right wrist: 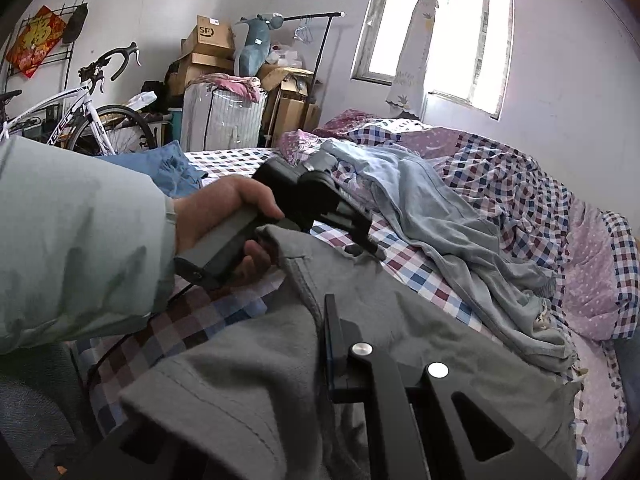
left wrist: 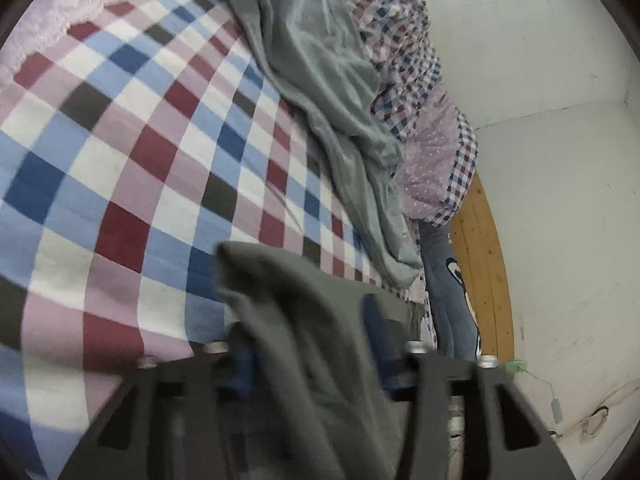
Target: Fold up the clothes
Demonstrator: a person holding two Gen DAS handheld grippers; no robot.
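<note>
We hold a dark grey garment [right wrist: 256, 364] over the checked bed [left wrist: 132, 128], one gripper at each end of it. In the left wrist view the cloth runs straight up between the fingers of the left gripper [left wrist: 308, 344], which are closed onto it; a fold of it stands up just ahead of the fingertips. In the right wrist view the same garment drapes over and around the right gripper [right wrist: 332, 356]. Only one finger shows as a thin dark blade, with cloth pressed against it, so we cannot tell whether that pair is clamped or merely under the fabric.

We judge the step in hand to be lifting and spreading this piece between the two grippers, though the same scene would also fit carrying an edge across for a fold. Either way, the next move calls for even tension and a flat patch of bed ahead of the fingers.

A pale grey-blue garment [right wrist: 452, 236] lies crumpled beyond the fingers, and a blue one [right wrist: 168, 168] sits behind the person's hand [right wrist: 228, 216]. The lower part of the grey garment is cut off by the frame, and motion blur softens the left view.
</note>
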